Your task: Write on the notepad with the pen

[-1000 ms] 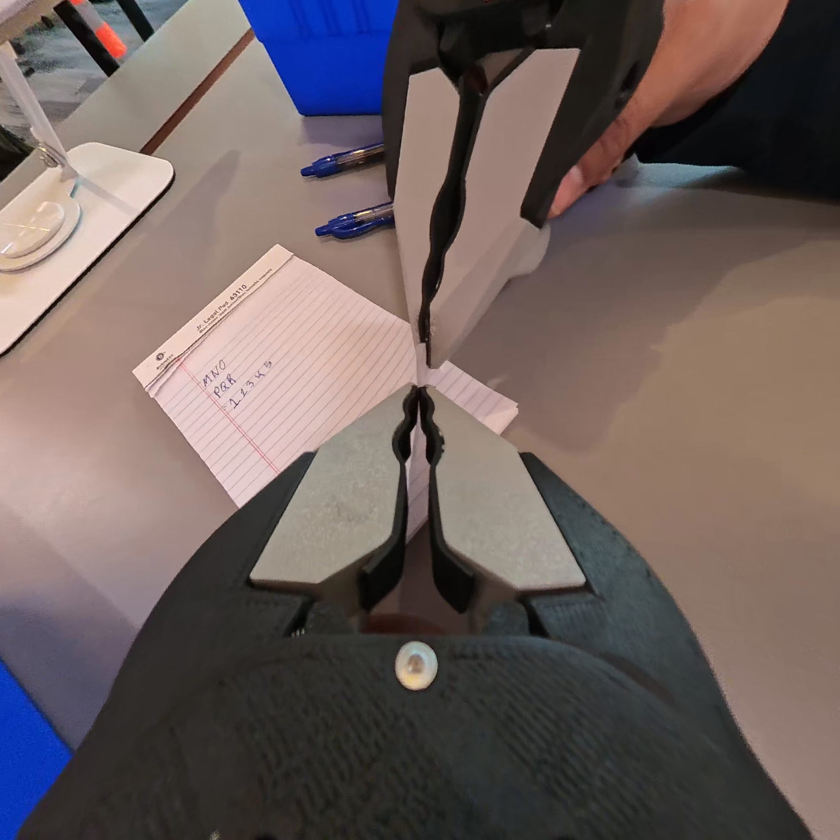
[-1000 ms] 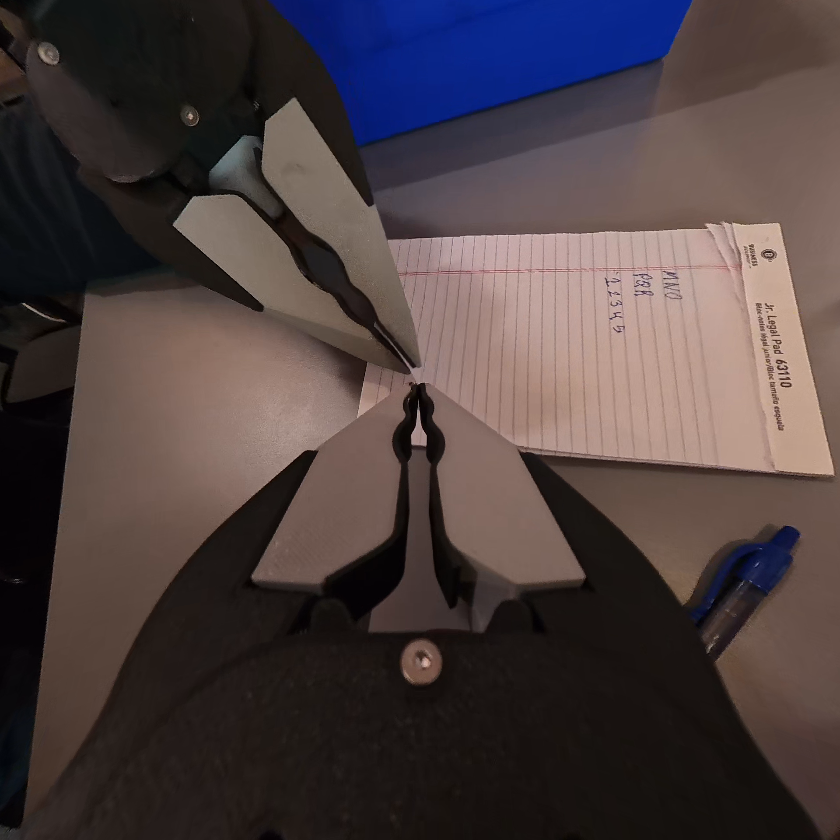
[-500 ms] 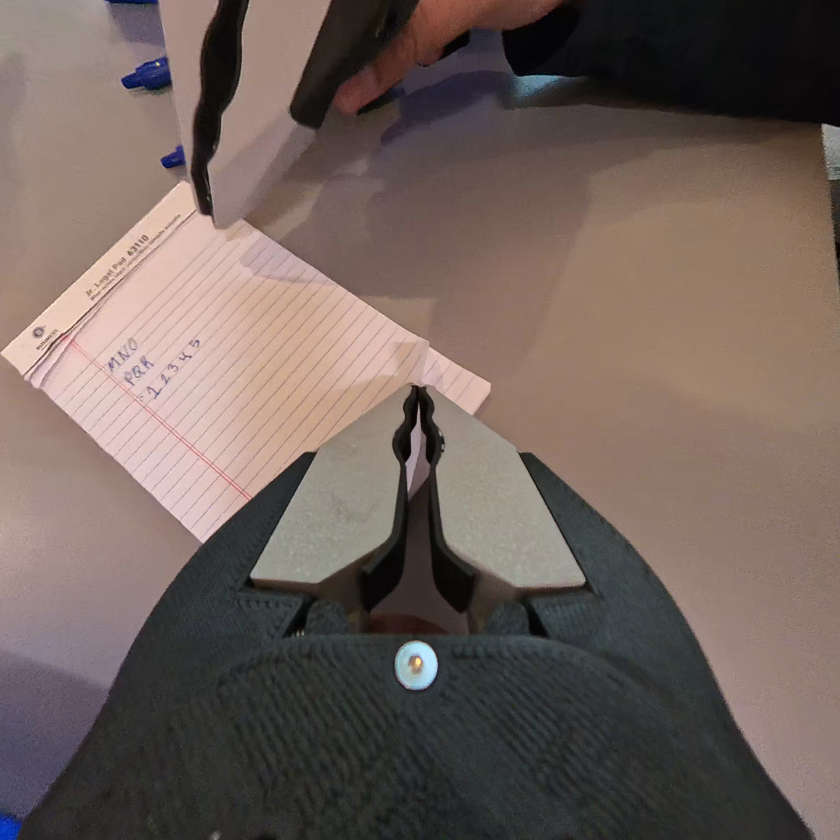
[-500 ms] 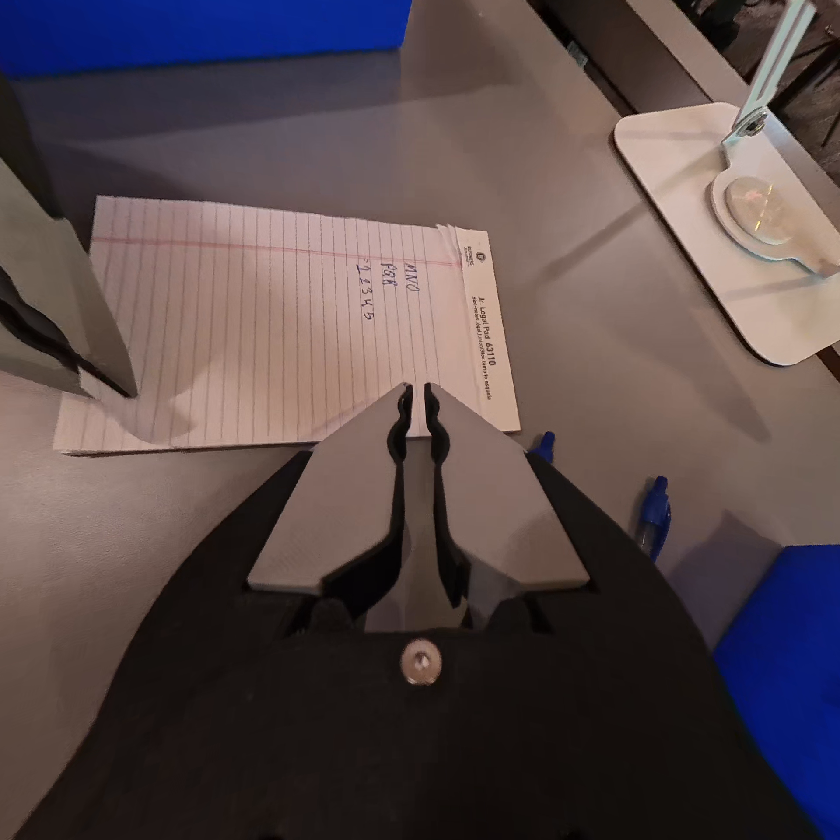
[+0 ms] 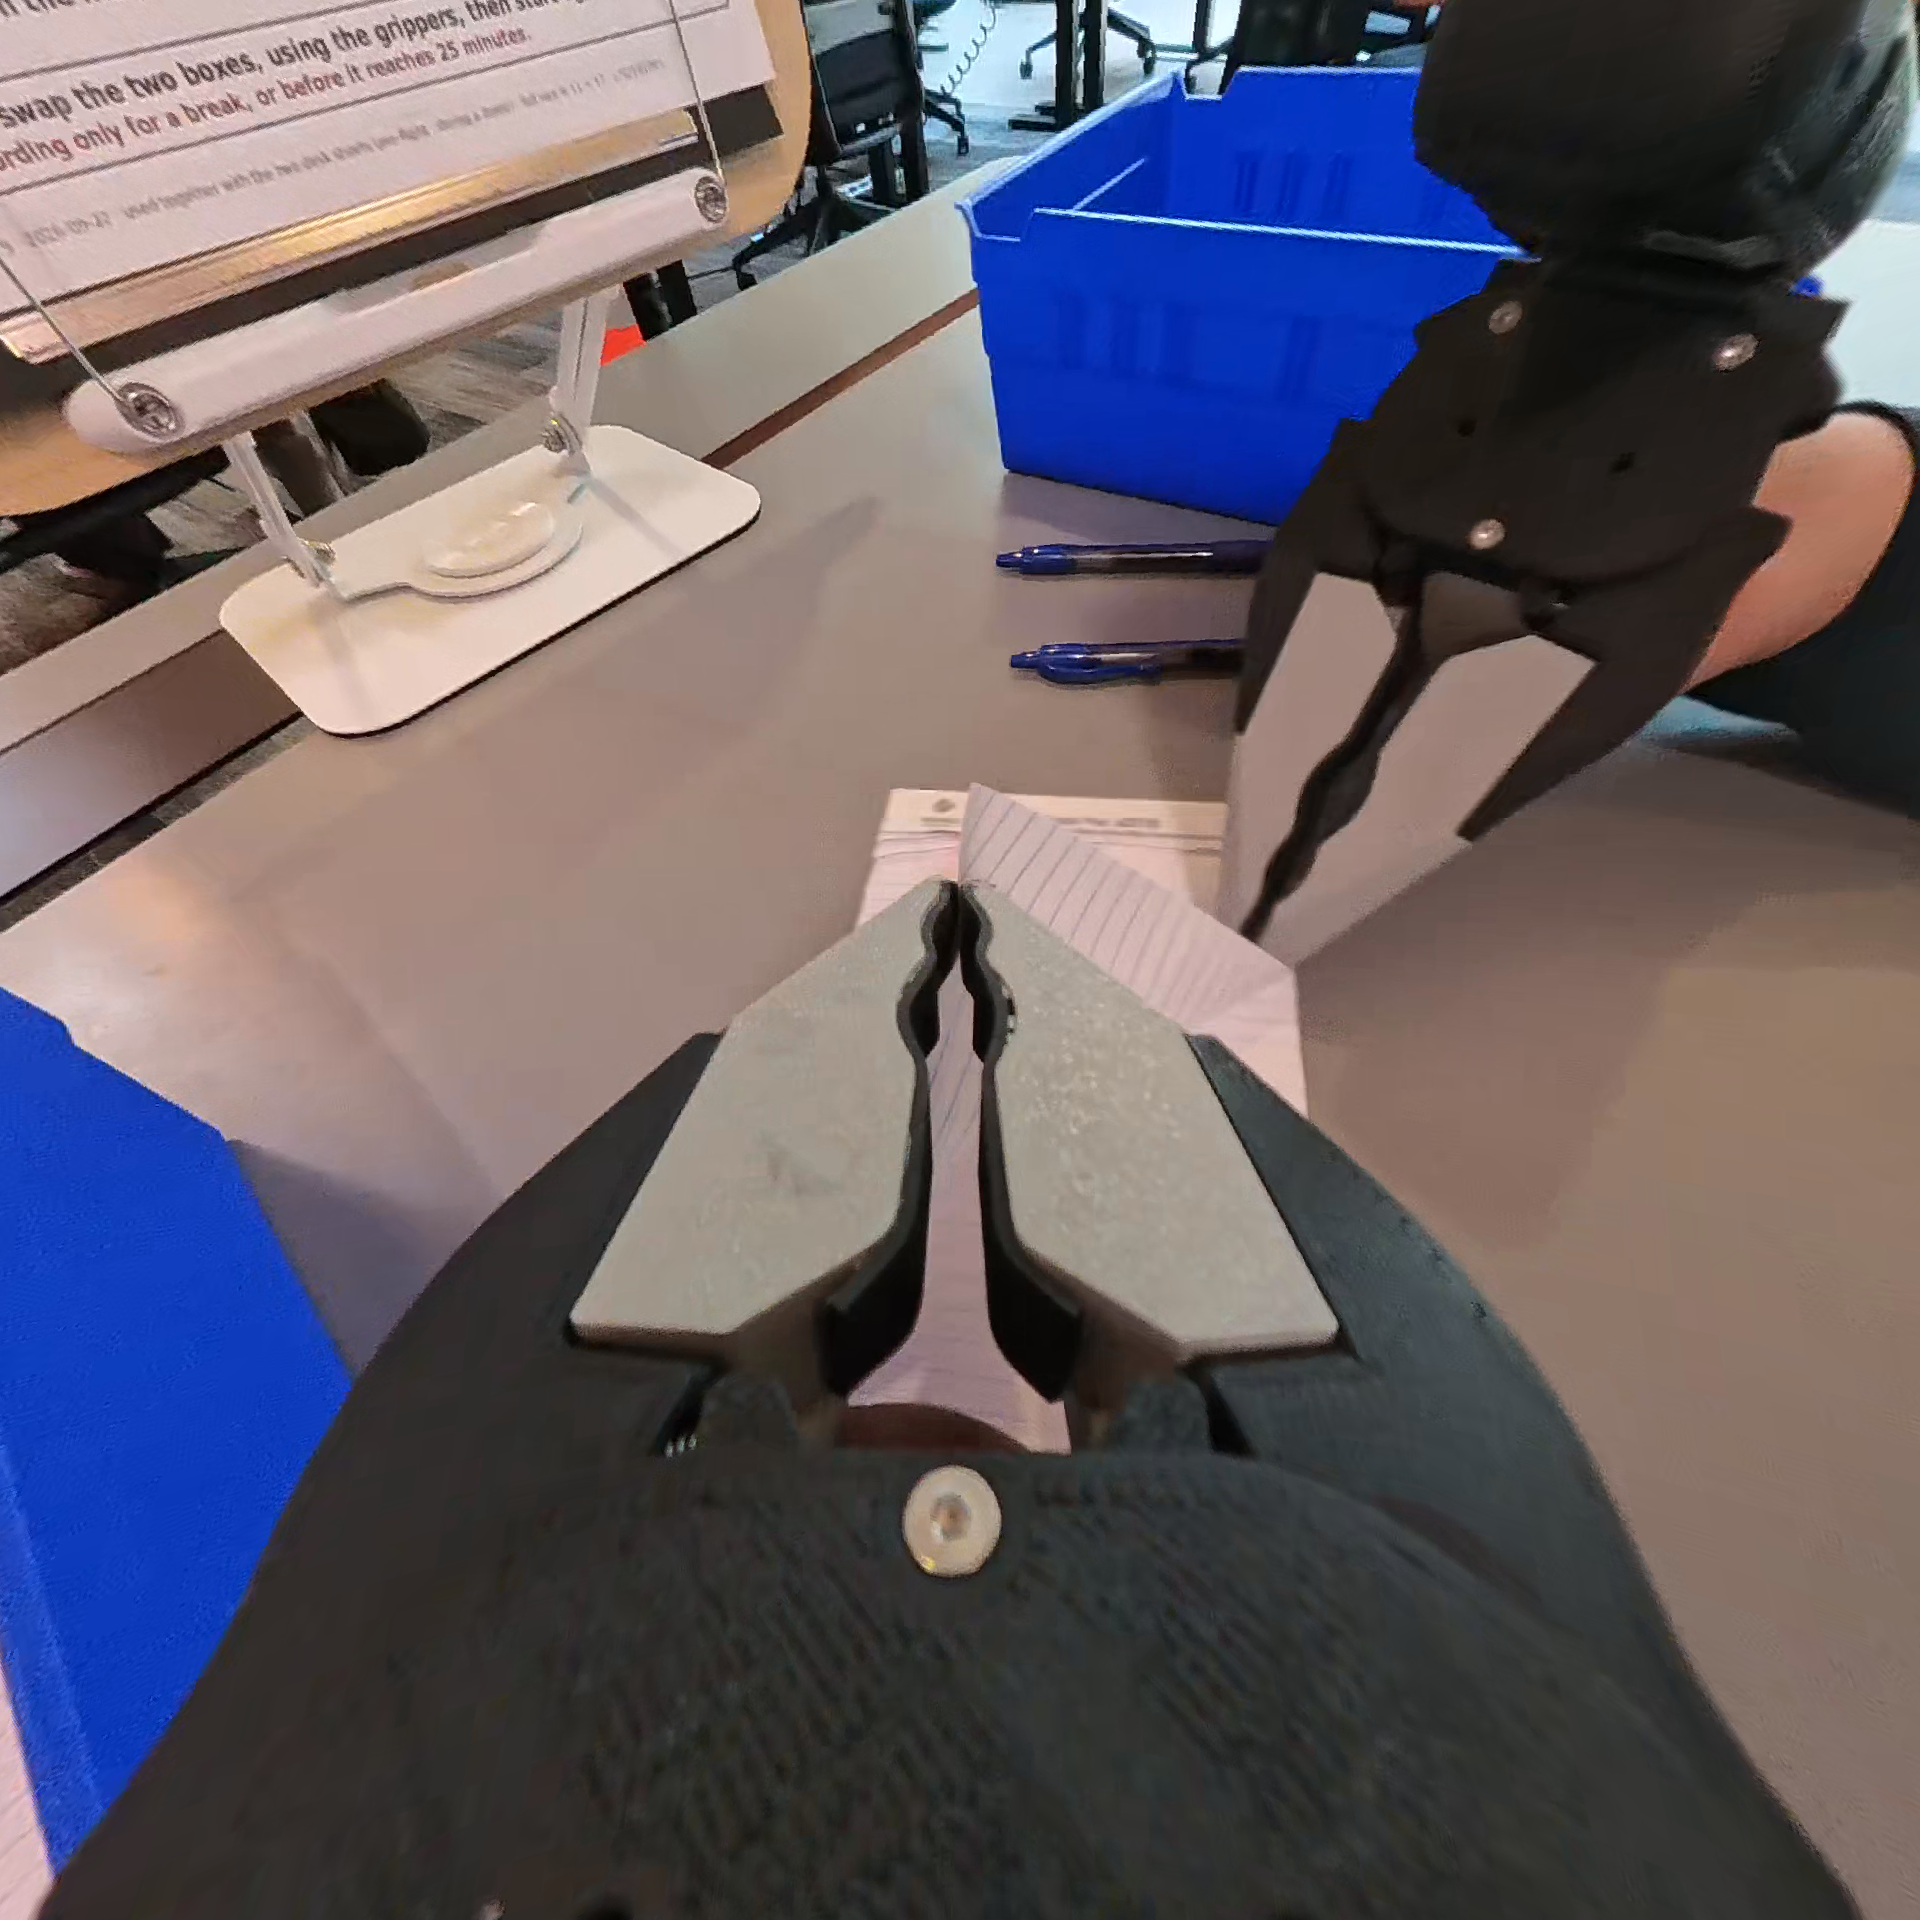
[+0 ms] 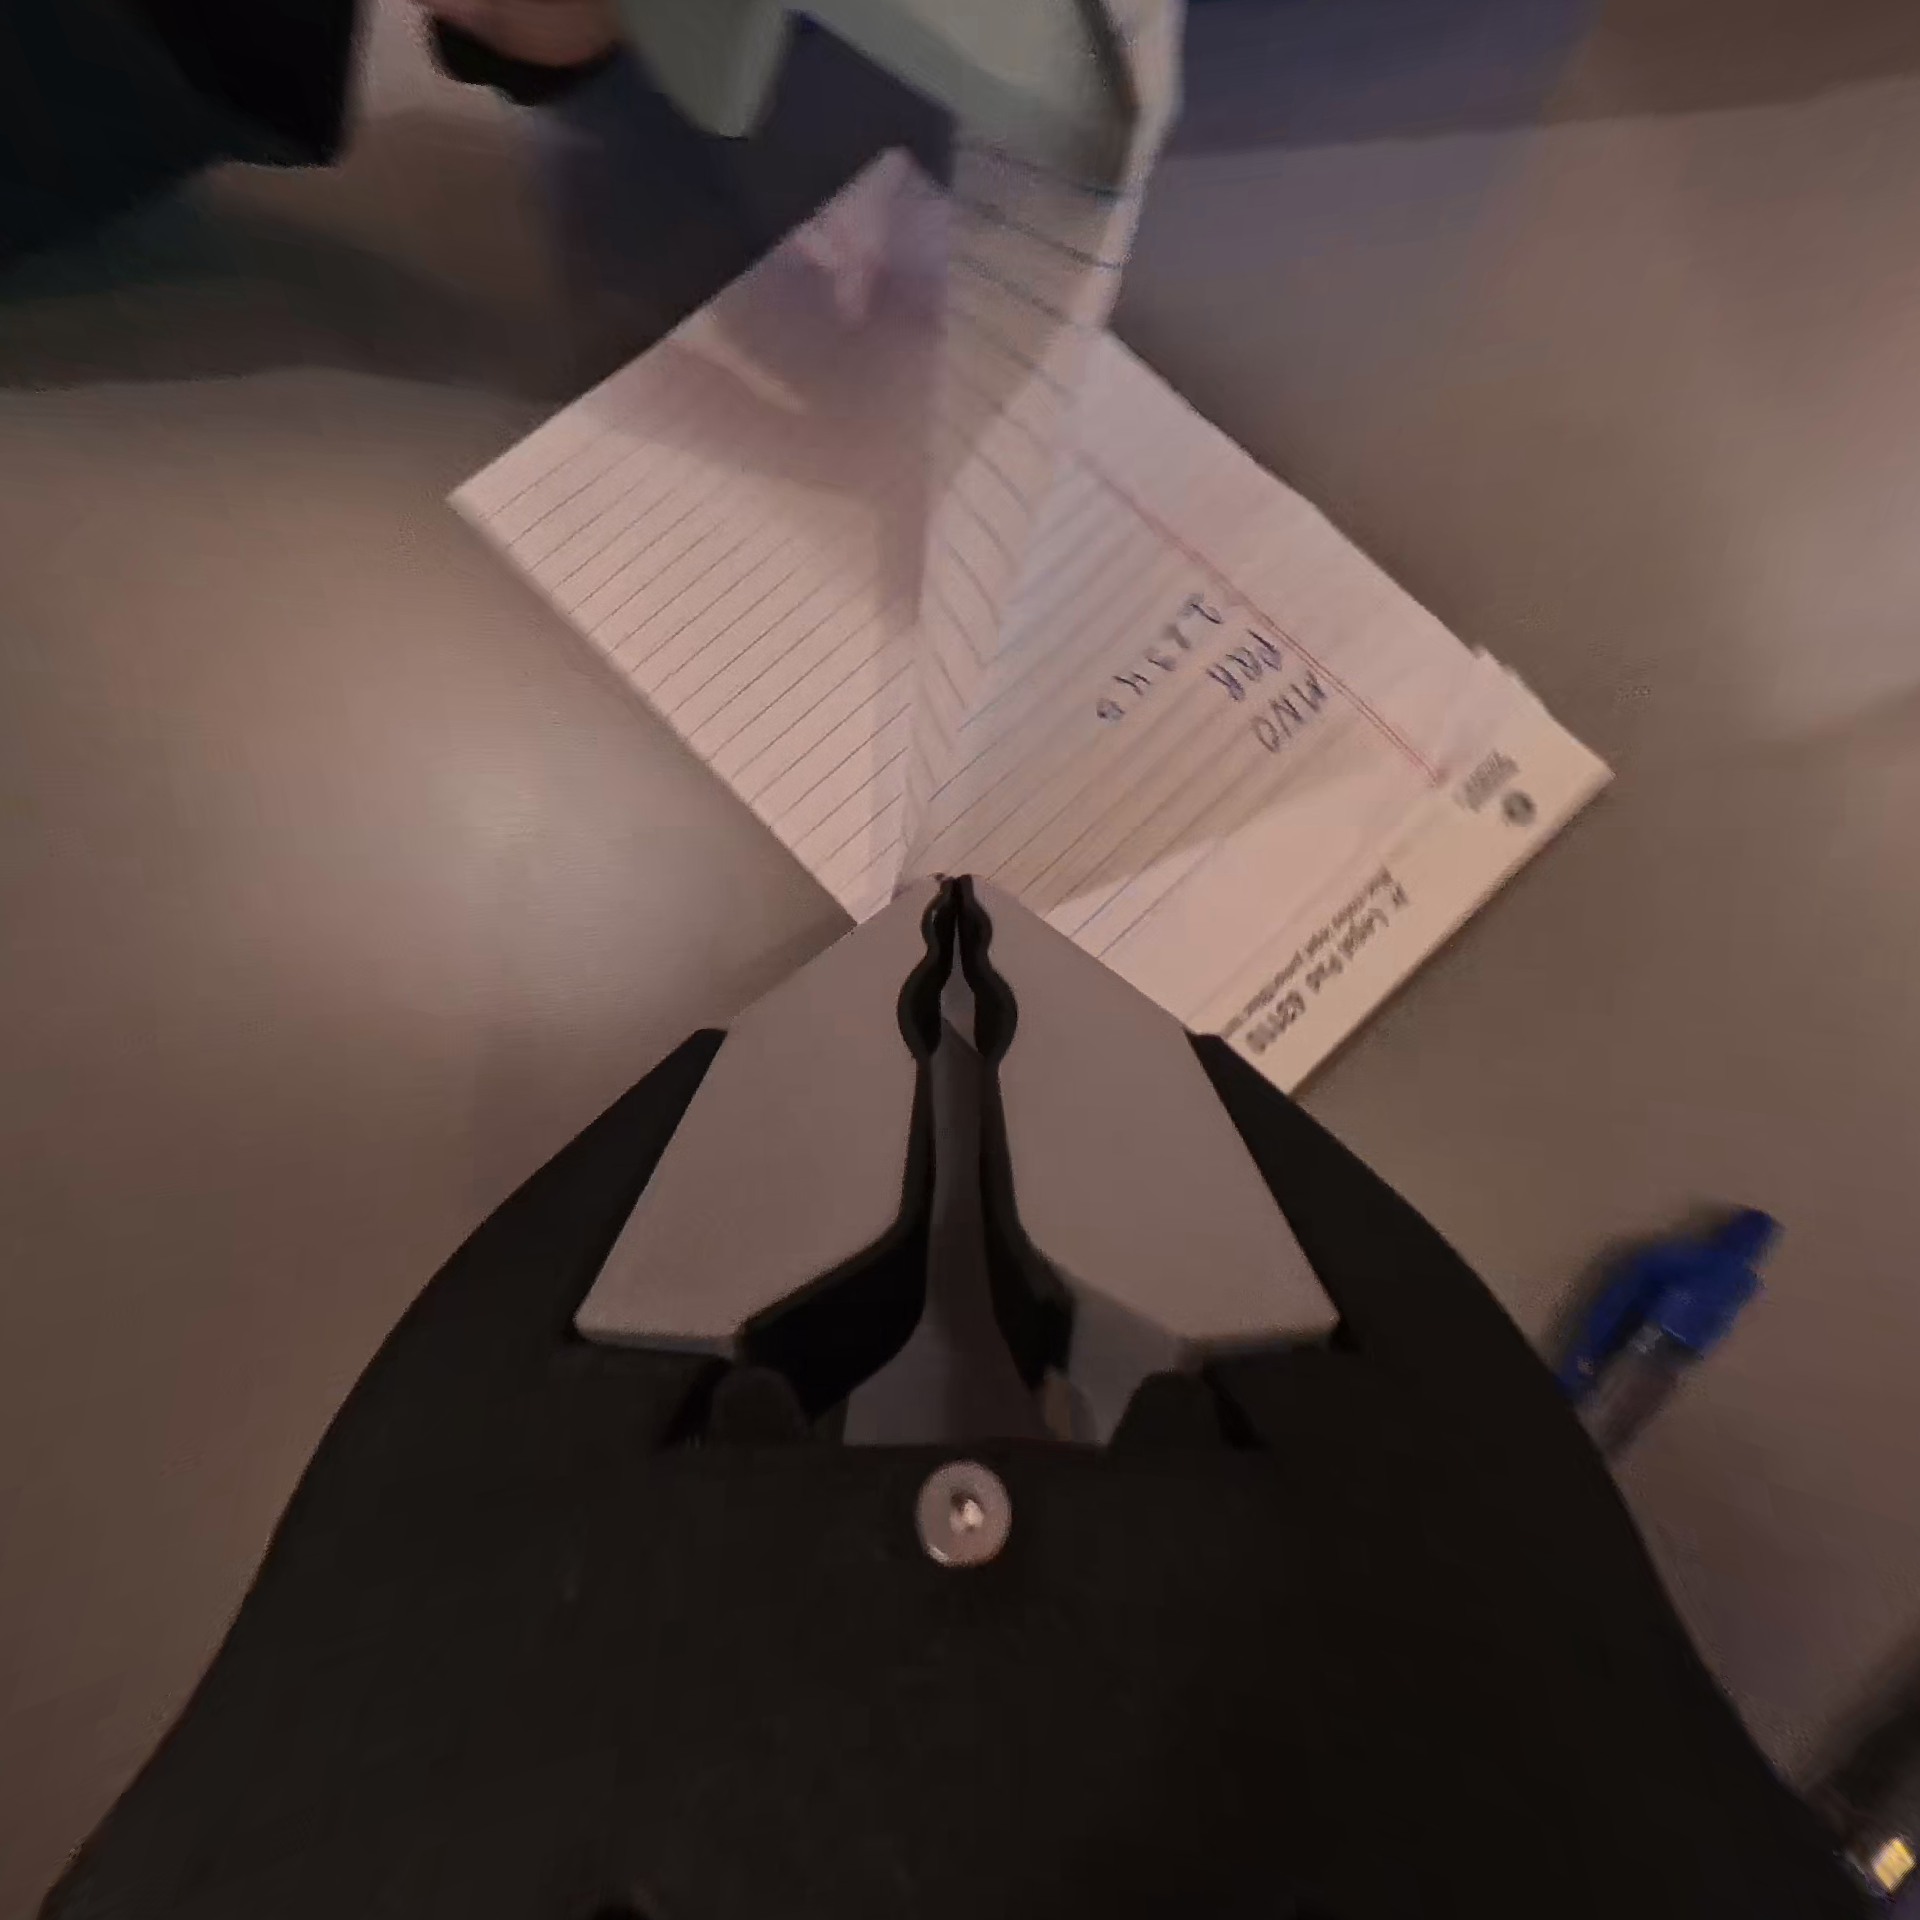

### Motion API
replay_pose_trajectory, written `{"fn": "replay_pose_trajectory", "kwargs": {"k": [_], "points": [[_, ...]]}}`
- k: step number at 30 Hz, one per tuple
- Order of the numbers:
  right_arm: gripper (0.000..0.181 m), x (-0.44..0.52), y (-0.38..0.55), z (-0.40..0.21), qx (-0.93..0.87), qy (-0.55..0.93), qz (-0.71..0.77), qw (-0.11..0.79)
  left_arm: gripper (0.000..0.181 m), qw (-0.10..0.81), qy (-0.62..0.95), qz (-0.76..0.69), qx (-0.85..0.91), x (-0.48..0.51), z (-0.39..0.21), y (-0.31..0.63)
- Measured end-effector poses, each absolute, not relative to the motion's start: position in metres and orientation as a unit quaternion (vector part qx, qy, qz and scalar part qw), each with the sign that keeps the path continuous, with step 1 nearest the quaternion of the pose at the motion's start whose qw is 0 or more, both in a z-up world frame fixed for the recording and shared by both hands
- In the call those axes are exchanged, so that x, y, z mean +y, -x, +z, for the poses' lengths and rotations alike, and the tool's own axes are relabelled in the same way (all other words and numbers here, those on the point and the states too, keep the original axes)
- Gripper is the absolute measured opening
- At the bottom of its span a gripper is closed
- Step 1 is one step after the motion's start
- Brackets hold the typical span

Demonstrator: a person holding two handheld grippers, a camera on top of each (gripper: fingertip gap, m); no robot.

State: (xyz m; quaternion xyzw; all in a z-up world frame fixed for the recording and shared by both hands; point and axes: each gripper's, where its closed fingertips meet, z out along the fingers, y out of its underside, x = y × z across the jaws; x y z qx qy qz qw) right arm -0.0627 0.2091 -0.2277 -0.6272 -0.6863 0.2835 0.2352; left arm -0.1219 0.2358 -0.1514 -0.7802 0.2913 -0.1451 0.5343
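Since half a second ago, the top sheet [image 5: 1132, 935] of the notepad [image 6: 790, 634] has been lifted and folded back toward the pad's bound edge, and the right gripper [image 6: 953, 883] has been brought back to the pad's near edge. The sheet's corner is pinched in the clenched left gripper [image 5: 954, 888], whose jaws meet at the tips; in the right wrist view the raised paper is seen curling up, blurred, at the far side of the notepad. The right gripper is clenched too, its tips at the pad's edge; whether paper is caught between them cannot be told. The notepad lies flat on the grey table [image 5: 520, 935], handwriting visible near its header strip. Two blue pens [image 5: 1127, 660] lie on the table just beyond the notepad, untouched, one [image 5: 1132, 559] nearer a blue bin [image 5: 1195, 343] that stands farther behind the pad. A white document stand [image 5: 488, 582] is seen well to the left of the notepad, and another blue bin [image 5: 135, 1299] on the pad's near left.
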Motion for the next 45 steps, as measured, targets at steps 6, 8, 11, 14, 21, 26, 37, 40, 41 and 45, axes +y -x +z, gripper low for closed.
{"fn": "replay_pose_trajectory", "kwargs": {"k": [6,8,11,14,21,26,37,40,41,45], "points": [[0.0,0.225,0.059,-0.208,-0.644,0.647,0.311,0.263,0.0,0.524,0.78,-0.133,0.314,0.233,-0.156,0.114],[0.0,0.223,0.061,-0.186,-0.604,0.643,0.389,0.265,0.0,0.527,0.781,-0.132,0.308,0.234,-0.156,0.115],[0.0,0.217,0.066,-0.171,-0.575,0.635,0.448,0.257,0.0,0.533,0.777,-0.139,0.303,0.234,-0.153,0.114],[0.012,0.21,0.075,-0.174,-0.574,0.633,0.453,0.253,0.0,0.536,0.777,-0.136,0.3,0.235,-0.152,0.115],[0.01,0.198,0.09,-0.179,-0.566,0.632,0.473,0.236,0.0,0.534,0.776,-0.137,0.307,0.234,-0.154,0.111],[0.0,0.198,0.09,-0.182,-0.57,0.636,0.465,0.233,0.0,0.528,0.778,-0.145,0.31,0.233,-0.156,0.109],[0.0,0.185,0.08,-0.182,-0.607,0.615,0.46,0.206,0.034,0.483,0.774,-0.169,0.373,0.215,-0.168,0.092],[0.0,0.18,0.079,-0.186,-0.62,0.61,0.453,0.194,0.036,0.489,0.772,-0.155,0.375,0.215,-0.166,0.094],[0.0,0.179,0.078,-0.187,-0.624,0.609,0.45,0.192,0.036,0.491,0.771,-0.157,0.373,0.215,-0.164,0.094],[0.0,0.174,0.077,-0.188,-0.636,0.6,0.448,0.186,0.037,0.486,0.775,-0.162,0.37,0.214,-0.165,0.098]]}}
